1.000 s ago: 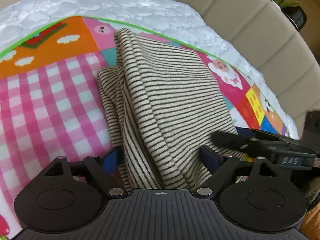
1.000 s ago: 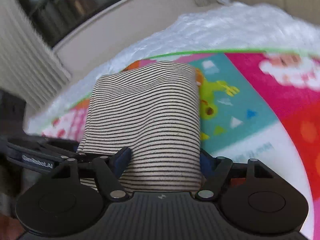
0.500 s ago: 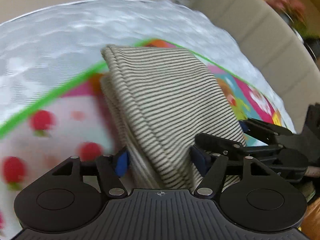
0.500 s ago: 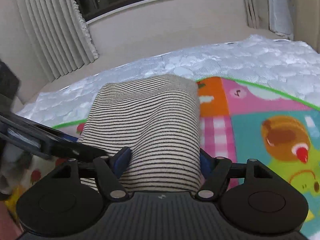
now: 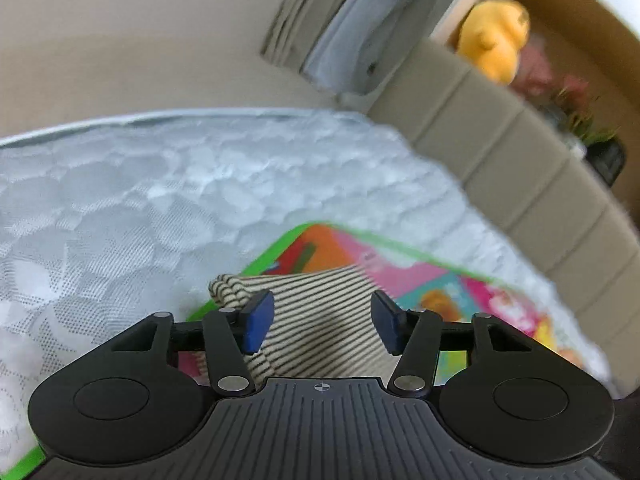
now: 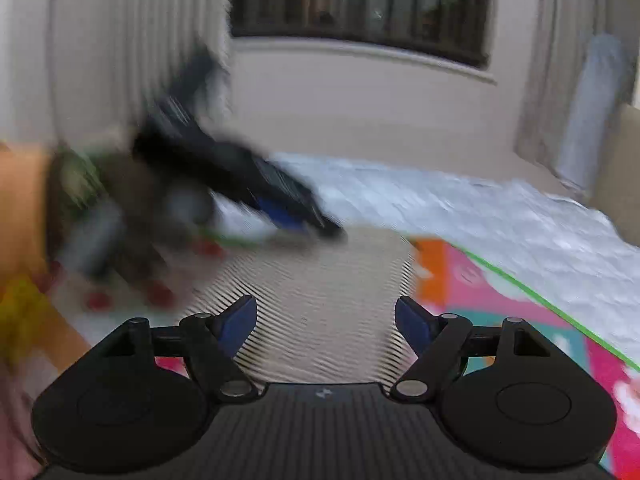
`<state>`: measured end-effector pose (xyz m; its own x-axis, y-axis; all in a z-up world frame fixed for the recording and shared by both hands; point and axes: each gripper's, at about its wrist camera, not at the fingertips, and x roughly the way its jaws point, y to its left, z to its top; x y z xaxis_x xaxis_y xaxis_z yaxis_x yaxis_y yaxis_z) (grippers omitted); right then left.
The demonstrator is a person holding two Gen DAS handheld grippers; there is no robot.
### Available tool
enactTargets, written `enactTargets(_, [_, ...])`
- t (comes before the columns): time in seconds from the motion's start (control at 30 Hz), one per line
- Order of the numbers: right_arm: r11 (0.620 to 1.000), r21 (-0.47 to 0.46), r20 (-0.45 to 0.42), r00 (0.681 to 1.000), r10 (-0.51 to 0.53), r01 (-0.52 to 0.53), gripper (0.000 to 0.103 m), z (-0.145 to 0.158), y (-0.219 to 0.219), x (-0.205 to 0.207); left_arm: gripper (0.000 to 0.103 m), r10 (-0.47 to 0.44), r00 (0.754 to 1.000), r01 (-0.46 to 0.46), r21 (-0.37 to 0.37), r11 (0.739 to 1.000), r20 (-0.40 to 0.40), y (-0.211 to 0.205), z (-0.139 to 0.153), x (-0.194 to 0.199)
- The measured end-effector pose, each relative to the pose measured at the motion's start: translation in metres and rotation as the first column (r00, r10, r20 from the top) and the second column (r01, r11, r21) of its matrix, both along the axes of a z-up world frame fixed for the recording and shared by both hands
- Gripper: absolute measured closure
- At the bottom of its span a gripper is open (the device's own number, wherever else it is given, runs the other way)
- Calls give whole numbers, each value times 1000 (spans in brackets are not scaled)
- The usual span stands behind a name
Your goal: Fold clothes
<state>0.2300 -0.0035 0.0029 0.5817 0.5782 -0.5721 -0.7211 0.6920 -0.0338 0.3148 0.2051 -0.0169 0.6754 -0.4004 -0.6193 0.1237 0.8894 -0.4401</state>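
Observation:
A folded cream garment with thin dark stripes lies on the colourful play mat near its green-edged corner. My left gripper hovers over the garment's near end, its jaws closing, and the blue pads stand clear of the cloth. In the right wrist view the garment stretches away under my right gripper, whose jaws are opening with nothing pressed between them. The left gripper shows there as a dark blur above the garment's far left edge.
The mat lies on a white quilted mattress. A beige padded headboard runs along the right, with a yellow plush toy behind it. A wall with a window and curtains stands beyond the bed.
Both grippers held the folded garment between their pads before. Now it lies on the mat and both have drawn back and up from it. The left jaws have narrowed.

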Motion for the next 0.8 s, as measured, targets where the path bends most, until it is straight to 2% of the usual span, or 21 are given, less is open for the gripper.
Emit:
enactTargets(0.03, [1000, 19, -35, 999, 25, -25, 29, -2, 10, 0, 48, -1, 1000, 1, 16, 1000, -19, -1, -8, 5])
enactTargets(0.1, [998, -10, -75, 995, 66, -67, 30, -20, 33, 1, 50, -13, 1000, 13, 24, 1000, -21, 3, -19, 4])
enactTargets(0.13, [995, -57, -87, 993, 75, -80, 29, -35, 45, 0, 50, -20, 1000, 20, 24, 1000, -17, 6, -23, 4])
enactTargets(0.17, [991, -112, -78, 995, 68, -76, 27, -52, 55, -1, 50, -23, 1000, 24, 20, 1000, -19, 8, -23, 4])
enactTargets(0.2, [985, -155, -29, 997, 72, -76, 22, -64, 61, -8, 50, -27, 999, 28, 17, 999, -21, 10, -24, 4])
enactTargets(0.3, [969, -215, 47, 990, 132, -118, 20, -63, 66, -25, 50, -43, 999, 43, 32, 999, -15, 9, -28, 3])
enactTargets(0.37, [981, -141, -11, 991, 136, -136, 21, -47, 53, -19, 50, -48, 999, 48, 29, 998, -10, 9, -30, 3])
enactTargets(0.43, [994, -64, -37, 996, 83, -85, 20, -29, 32, -11, 49, -48, 999, 48, 14, 999, -11, 12, -31, 4])
enactTargets(0.53, [998, -18, -2, 998, -56, 56, 15, -13, 7, 4, 49, -48, 999, 48, -4, 999, -13, 15, -32, 5])
enactTargets(0.6, [986, -19, -2, 986, -164, 164, 15, -15, -3, 16, 49, -53, 999, 53, -11, 999, -11, 16, -33, 5])
enactTargets(0.7, [980, -51, -148, 969, -197, 191, 15, -43, -4, 43, 49, -52, 999, 52, -26, 998, -10, 18, -35, 6])
enactTargets(0.8, [980, -37, -158, 967, -199, 195, 10, -52, 0, 39, 48, -55, 998, 55, -24, 998, -9, 17, -36, 6])
